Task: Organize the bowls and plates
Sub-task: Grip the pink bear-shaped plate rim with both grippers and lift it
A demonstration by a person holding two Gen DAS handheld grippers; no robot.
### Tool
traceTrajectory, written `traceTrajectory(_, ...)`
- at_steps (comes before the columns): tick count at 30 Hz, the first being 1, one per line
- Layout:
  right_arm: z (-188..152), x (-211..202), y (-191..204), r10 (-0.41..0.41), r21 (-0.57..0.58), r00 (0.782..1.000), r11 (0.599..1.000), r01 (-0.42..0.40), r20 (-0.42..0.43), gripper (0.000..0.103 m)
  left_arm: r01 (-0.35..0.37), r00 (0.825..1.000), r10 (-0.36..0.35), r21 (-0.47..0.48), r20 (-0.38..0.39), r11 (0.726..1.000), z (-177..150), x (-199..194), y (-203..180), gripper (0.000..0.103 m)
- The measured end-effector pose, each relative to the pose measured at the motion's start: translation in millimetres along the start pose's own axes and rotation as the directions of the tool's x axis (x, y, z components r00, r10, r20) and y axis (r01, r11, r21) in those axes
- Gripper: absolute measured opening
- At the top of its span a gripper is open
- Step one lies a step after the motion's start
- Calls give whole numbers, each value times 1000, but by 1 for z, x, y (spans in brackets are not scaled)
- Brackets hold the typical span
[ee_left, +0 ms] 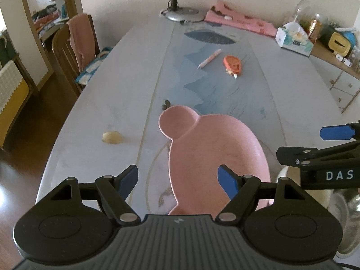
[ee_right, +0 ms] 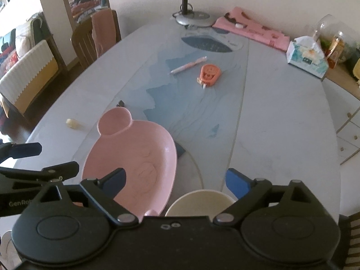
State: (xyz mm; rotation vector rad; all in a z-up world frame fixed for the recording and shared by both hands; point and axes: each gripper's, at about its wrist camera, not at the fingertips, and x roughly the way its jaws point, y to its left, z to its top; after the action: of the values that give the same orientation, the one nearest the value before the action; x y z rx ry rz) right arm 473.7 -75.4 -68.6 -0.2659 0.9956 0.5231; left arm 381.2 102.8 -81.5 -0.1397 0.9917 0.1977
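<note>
pink plate (ee_right: 135,162) flat on worktop (ee_right: 281,123), long axis toward 11 o'clock, round lobe farthest. cream bowl (ee_right: 200,203) beside it. left gripper (ee_left: 177,181) and right gripper (ee_right: 175,182) jaws wide apart, holding nothing.

A home dining room — a long table (ee_right: 281,117) with wooden chairs (ee_right: 83,38), a tissue box (ee_right: 307,59), a lamp (ee_right: 193,18), a pen (ee_right: 187,65), and a sofa (ee_right: 27,67) in the next room.
</note>
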Motion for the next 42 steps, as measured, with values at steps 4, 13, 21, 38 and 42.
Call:
traceTrajectory(4,5,23,-1,5,4,999,1000,-4,-41,90,-4,999,4,2,-40,1000,3,23,0,77)
traceTrajectory(13,10,63,3,16,17,994,1000,-14,-108,75,1,994,-2,-10,-106,1000,3,57,4,56)
traceTrajectory(21,8,82,-2,48,54,986,998,-40,-162,48,37,984,-49,-75,-169,996,3,78,13,32)
traceTrajectory(38,2,87,-11,86,119,981,991,-65,-173,7,21,982,-42,-116,-185,993,6,85,20,9)
traceTrajectory(42,4,83,-7,73,108,986,993,-57,-151,7,19,984,-39,-115,-176,993,6,81,20,9)
